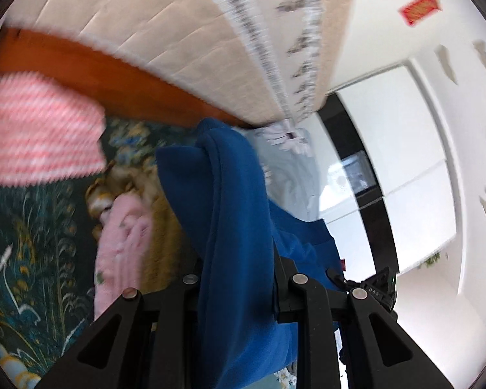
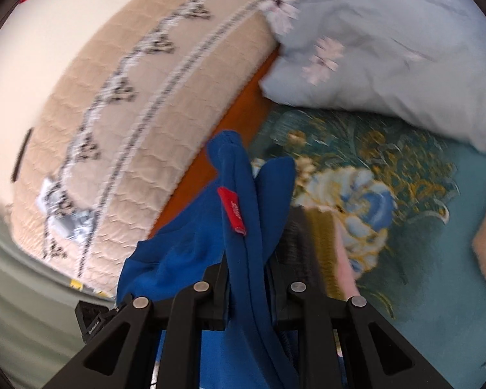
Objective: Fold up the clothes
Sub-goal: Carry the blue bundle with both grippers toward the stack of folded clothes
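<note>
- Blue garment point(image 1: 233, 201): it runs up between the fingers of the left gripper point(image 1: 236, 269), and a thick bunched fold of it rises well past the fingertips
- The left fingers are clamped on this fold; the cloth fills the narrow gap between them
- In the right wrist view the same blue garment point(image 2: 243, 259) passes between the fingers of the right gripper point(image 2: 248, 269), which are likewise pinched on it
- A small red label point(image 2: 232, 209) is sewn on the blue cloth just ahead of the right fingers
- More of the garment hangs loose to the left of the right fingers, sagging below them
- Beyond and to the left of the left fingers lies a pink cloth point(image 1: 123, 236) on a dark green floral bedspread point(image 1: 42, 243)
- Further left of the left fingers, a red and white striped cloth point(image 1: 39, 133), blurred
- Ahead of both pairs of fingers stands a beige quilted headboard point(image 2: 139, 123) above an orange wooden rail point(image 1: 120, 81)
- Up and to the right of the right fingers, a pale blue pillow point(image 2: 388, 48) with pink flowers rests on the bedspread
- To the right of the left fingers, a white wall with a red sticker point(image 1: 419, 8)
</note>
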Available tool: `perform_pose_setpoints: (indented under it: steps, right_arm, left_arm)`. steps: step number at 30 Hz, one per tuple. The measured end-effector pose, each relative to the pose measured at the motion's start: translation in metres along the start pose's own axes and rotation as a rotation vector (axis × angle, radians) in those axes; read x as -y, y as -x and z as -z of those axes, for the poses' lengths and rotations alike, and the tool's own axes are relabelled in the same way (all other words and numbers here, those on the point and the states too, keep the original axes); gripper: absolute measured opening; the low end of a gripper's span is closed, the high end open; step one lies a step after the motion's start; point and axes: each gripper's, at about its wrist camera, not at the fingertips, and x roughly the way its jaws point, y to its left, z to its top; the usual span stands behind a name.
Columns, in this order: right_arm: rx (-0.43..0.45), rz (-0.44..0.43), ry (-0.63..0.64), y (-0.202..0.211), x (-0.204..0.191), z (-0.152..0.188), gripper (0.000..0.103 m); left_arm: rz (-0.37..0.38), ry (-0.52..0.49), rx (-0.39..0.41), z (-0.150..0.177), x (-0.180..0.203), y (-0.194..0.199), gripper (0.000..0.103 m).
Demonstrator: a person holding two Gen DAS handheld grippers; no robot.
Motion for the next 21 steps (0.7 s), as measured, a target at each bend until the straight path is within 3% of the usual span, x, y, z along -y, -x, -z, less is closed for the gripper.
perform_pose_setpoints:
  steps: [4,10,12,15,21]
  right_arm:
    - [-0.006,0.004,-0.08,-0.014,0.029,0.005,0.018]
    - [0.082,-0.113,-0.145,-0.002,0.04,-0.004,0.017]
    - [0.083,-0.089,-0.144,-0.001,0.043,-0.005,0.016]
    - [0.057,-0.04,-0.151,-0.006,0.056,0.004,0.017]
    - [0.045,-0.015,-0.191,-0.009,0.065,0.009,0.021]
  left_arm:
    - [0.034,0.097,-0.01,0.002,-0.026,-0.006,0.023]
    - [0.06,0.029,0.009,-0.002,-0.003,-0.003,0.023]
    - [0.07,0.01,0.014,-0.003,0.004,-0.003,0.023]
    - [0.016,-0.012,0.0,-0.002,0.005,-0.007,0.023]
    - [-0.016,0.07,-0.017,0.002,-0.018,-0.014,0.025]
